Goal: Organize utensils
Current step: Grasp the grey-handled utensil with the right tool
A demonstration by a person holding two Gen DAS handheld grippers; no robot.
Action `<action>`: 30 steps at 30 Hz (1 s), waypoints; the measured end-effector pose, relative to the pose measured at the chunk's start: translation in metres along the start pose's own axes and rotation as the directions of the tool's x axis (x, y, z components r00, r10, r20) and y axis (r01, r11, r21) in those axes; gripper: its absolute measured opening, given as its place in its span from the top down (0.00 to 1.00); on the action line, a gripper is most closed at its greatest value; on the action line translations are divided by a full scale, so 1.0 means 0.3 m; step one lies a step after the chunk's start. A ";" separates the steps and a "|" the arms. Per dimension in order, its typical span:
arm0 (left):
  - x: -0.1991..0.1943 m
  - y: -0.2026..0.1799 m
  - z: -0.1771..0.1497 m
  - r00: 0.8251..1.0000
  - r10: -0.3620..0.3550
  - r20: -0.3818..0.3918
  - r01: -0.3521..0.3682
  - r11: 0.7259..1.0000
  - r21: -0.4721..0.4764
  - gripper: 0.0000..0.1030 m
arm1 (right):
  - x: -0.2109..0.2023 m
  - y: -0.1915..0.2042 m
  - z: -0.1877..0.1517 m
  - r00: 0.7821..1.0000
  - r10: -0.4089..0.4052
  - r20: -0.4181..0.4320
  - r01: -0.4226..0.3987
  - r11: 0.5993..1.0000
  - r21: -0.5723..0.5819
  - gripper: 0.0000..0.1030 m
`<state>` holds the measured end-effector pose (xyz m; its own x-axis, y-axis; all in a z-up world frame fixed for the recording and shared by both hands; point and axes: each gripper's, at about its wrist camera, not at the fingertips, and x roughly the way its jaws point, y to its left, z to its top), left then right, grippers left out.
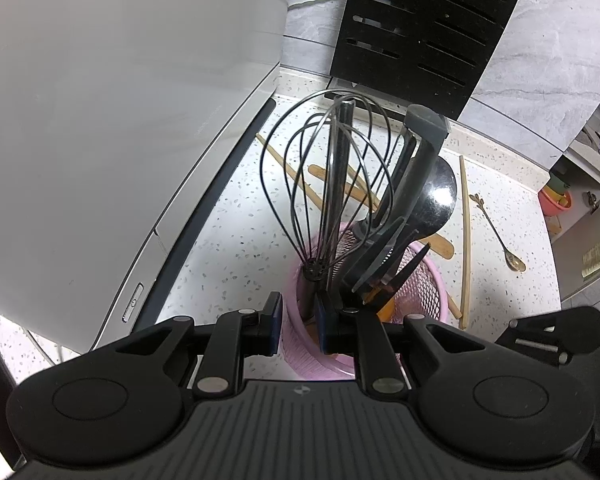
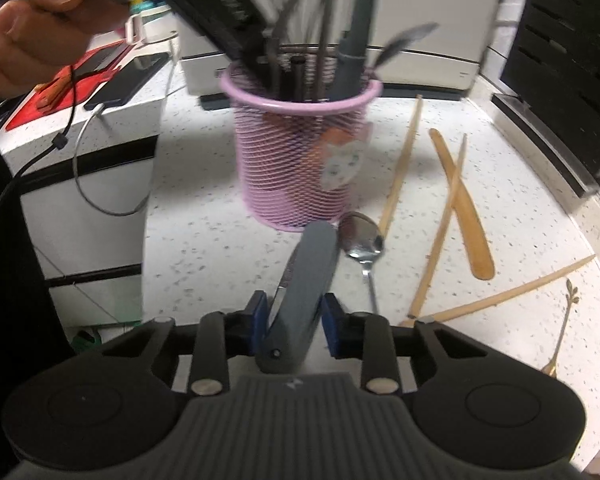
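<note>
A pink mesh utensil holder (image 2: pixel 296 160) stands on the speckled counter. It holds a black wire whisk (image 1: pixel 324 184), a black ladle (image 1: pixel 432 200), a grey-handled tool and other dark utensils. My left gripper (image 1: pixel 298 324) is open, with its jaws astride the near rim of the holder (image 1: pixel 424 292). My right gripper (image 2: pixel 294 320) is shut on a grey-handled utensil (image 2: pixel 304 292) with a metal part, held just in front of the holder. A steel spoon (image 2: pixel 362 240) lies by the holder's base. Wooden chopsticks (image 2: pixel 440 232) and a wooden spatula (image 2: pixel 464 208) lie to the right.
A white appliance (image 1: pixel 100 120) fills the left of the left wrist view. A black slotted knife block (image 1: pixel 428 28) stands at the back. A thin gold spoon (image 1: pixel 500 236) lies at the right. A white box (image 2: pixel 88 160) with a phone and cables stands left of the holder.
</note>
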<state>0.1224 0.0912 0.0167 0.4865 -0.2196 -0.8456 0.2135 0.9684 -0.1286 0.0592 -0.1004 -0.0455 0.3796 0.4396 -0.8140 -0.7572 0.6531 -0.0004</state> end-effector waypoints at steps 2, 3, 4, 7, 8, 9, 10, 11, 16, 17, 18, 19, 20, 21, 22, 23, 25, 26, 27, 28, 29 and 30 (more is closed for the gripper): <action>-0.003 0.002 0.000 1.000 -0.003 0.003 0.003 1.000 0.000 0.81 | -0.001 -0.022 -0.002 1.000 -0.012 0.003 0.012 1.000 0.020 0.77; -0.002 0.003 0.000 1.000 -0.003 0.002 0.003 1.000 -0.001 0.81 | -0.001 -0.034 -0.004 1.000 -0.020 0.006 0.020 0.999 0.028 0.77; 0.000 0.003 0.001 1.000 -0.002 0.001 0.002 1.000 -0.001 0.81 | -0.002 -0.044 -0.006 1.000 -0.026 0.009 0.026 0.999 0.034 0.77; 0.001 -0.002 0.003 1.000 -0.002 0.002 0.002 1.000 0.001 0.81 | -0.002 -0.072 -0.011 0.999 -0.041 0.019 0.040 0.998 0.051 0.77; 0.001 -0.004 0.003 1.000 -0.002 0.002 0.002 1.000 0.003 0.81 | -0.002 -0.080 -0.011 0.999 -0.042 0.020 0.041 0.998 0.056 0.77; 0.002 -0.007 0.003 1.000 -0.001 0.002 0.001 1.000 0.006 0.81 | -0.002 -0.087 -0.011 0.999 -0.044 0.020 0.042 0.997 0.062 0.77; 0.002 -0.009 0.002 1.000 -0.001 0.002 0.001 1.000 0.007 0.81 | -0.002 -0.092 -0.011 0.999 -0.046 0.019 0.044 0.997 0.065 0.77; 0.002 -0.010 0.001 1.000 -0.001 0.001 0.001 1.000 0.008 0.81 | -0.002 -0.096 -0.011 0.999 -0.046 0.019 0.045 0.997 0.067 0.76; 0.001 -0.009 0.000 1.000 0.001 0.000 -0.001 1.000 0.009 0.81 | -0.008 -0.099 -0.013 0.999 -0.042 0.011 0.041 0.997 0.065 0.76; 0.001 -0.010 0.000 1.000 0.000 -0.001 0.000 1.000 0.010 0.81 | -0.010 -0.099 -0.015 0.999 -0.037 0.006 0.036 0.997 0.067 0.76; 0.001 -0.010 -0.001 1.000 0.000 -0.001 0.000 1.000 0.010 0.81 | -0.014 -0.099 -0.016 1.000 -0.030 0.000 0.030 0.997 0.066 0.76; 0.001 -0.011 0.000 1.000 0.001 -0.001 -0.001 1.000 0.010 0.81 | -0.017 -0.099 -0.019 1.000 -0.023 -0.004 0.024 0.998 0.065 0.76; 0.001 -0.010 0.000 1.000 0.000 -0.001 0.000 1.000 0.011 0.81 | -0.021 -0.100 -0.022 1.000 -0.014 -0.008 0.014 0.998 0.065 0.75; 0.001 -0.010 0.000 1.000 0.000 0.000 0.000 1.000 0.011 0.81 | -0.024 -0.099 -0.026 1.000 -0.005 -0.010 0.006 0.998 0.064 0.74; 0.001 -0.011 0.000 1.000 0.001 0.000 -0.001 1.000 0.011 0.81 | -0.026 -0.099 -0.029 1.000 0.000 -0.012 0.000 0.998 0.062 0.74; 0.001 -0.010 0.000 1.000 0.000 0.000 0.000 1.000 0.011 0.81 | -0.028 -0.098 -0.033 1.000 0.003 -0.012 -0.002 0.998 0.059 0.74; 0.001 -0.011 -0.001 1.000 0.000 0.000 0.000 1.000 0.010 0.81 | -0.034 -0.094 -0.040 1.000 0.008 -0.014 -0.007 0.999 0.053 0.73; 0.001 -0.011 -0.001 1.000 0.001 0.000 -0.001 1.000 0.011 0.81 | -0.036 -0.095 -0.045 1.000 0.009 -0.013 -0.008 0.999 0.052 0.73; 0.001 -0.011 -0.001 1.000 0.000 0.000 0.000 1.000 0.010 0.81 | -0.037 -0.094 -0.048 1.000 0.008 -0.013 -0.008 0.999 0.048 0.73; 0.001 -0.011 -0.001 1.000 0.000 0.000 0.000 1.000 0.010 0.81 | -0.039 -0.094 -0.052 1.000 0.007 -0.012 -0.007 0.999 0.043 0.73; 0.001 -0.011 -0.001 1.000 0.001 -0.001 -0.001 1.000 0.010 0.81 | -0.040 -0.091 -0.055 1.000 0.004 -0.011 -0.004 0.999 0.038 0.73; 0.001 -0.011 -0.001 1.000 0.001 0.000 -0.001 1.000 0.010 0.81 | -0.043 -0.089 -0.059 1.000 0.002 -0.010 -0.001 1.000 0.031 0.73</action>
<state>0.1216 0.0878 0.0167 0.4864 -0.2184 -0.8460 0.2216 0.9674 -0.1223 0.0651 -0.1342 -0.0453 0.3732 0.4348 -0.8196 -0.7407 0.6716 0.0189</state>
